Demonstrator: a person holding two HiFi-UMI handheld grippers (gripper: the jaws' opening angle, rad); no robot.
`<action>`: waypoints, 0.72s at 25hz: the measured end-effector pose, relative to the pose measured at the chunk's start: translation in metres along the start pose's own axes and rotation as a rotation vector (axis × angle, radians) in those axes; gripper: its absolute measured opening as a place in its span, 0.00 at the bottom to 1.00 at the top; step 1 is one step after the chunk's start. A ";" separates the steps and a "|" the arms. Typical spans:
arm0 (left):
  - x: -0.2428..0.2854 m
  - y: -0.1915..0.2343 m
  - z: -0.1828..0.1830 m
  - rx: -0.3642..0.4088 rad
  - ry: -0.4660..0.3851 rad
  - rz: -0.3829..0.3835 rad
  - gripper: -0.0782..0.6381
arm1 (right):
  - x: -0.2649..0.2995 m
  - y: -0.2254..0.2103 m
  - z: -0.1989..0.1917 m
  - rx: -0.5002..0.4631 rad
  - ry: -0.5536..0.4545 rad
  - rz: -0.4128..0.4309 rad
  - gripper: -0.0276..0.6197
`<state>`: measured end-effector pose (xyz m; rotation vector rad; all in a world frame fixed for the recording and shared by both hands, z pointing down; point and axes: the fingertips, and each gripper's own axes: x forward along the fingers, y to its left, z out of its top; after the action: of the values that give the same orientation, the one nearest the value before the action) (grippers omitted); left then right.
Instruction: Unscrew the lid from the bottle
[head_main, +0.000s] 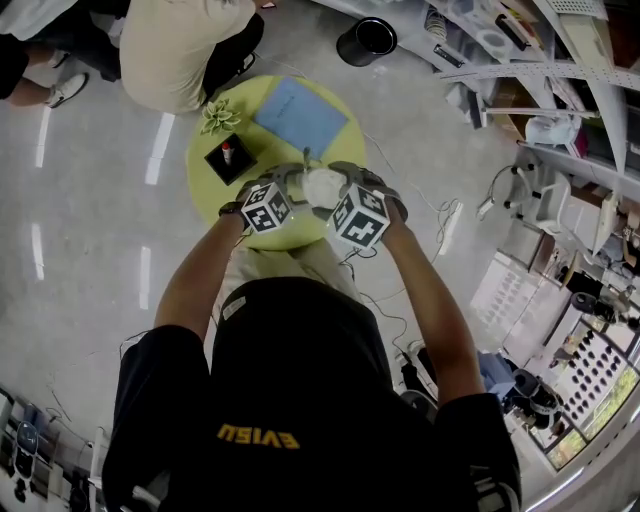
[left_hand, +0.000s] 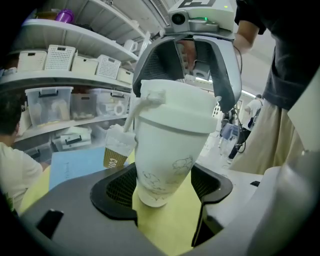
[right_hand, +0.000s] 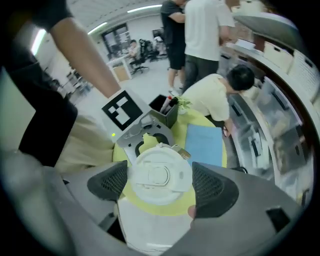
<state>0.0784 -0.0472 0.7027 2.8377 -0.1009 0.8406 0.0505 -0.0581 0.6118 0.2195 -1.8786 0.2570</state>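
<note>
A white bottle (head_main: 322, 187) stands on the near edge of a round yellow-green table (head_main: 330, 95), between my two grippers. In the left gripper view my left gripper (left_hand: 162, 192) is shut on the bottle's lower body (left_hand: 165, 160), one black pad against each side. The white lid (left_hand: 175, 107) sits on top of the bottle. My right gripper (right_hand: 159, 182) comes down from above and is shut on the lid (right_hand: 159, 175), its pads touching the rim on both sides. The right gripper's jaws also show round the lid in the left gripper view. A white strap hangs from the lid.
On the table lie a blue sheet (head_main: 300, 115), a black holder (head_main: 230, 158), a small plant (head_main: 220, 115) and a brown-and-white packet (left_hand: 117, 150). A person (head_main: 190, 45) crouches beyond the table. A black bucket (head_main: 367, 40) and shelves (head_main: 560, 90) stand at the right.
</note>
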 end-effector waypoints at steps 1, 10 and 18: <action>0.000 0.000 0.000 0.001 0.001 -0.001 0.61 | 0.001 0.002 0.000 -0.086 0.016 0.029 0.67; 0.002 0.000 -0.004 0.000 0.014 -0.004 0.61 | 0.013 0.018 0.000 -0.412 0.140 0.248 0.67; 0.005 -0.006 -0.007 -0.009 0.011 -0.010 0.61 | 0.015 0.016 -0.019 -0.160 0.015 0.099 0.82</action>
<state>0.0798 -0.0404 0.7103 2.8224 -0.0888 0.8512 0.0587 -0.0373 0.6306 0.0162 -1.8874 0.1739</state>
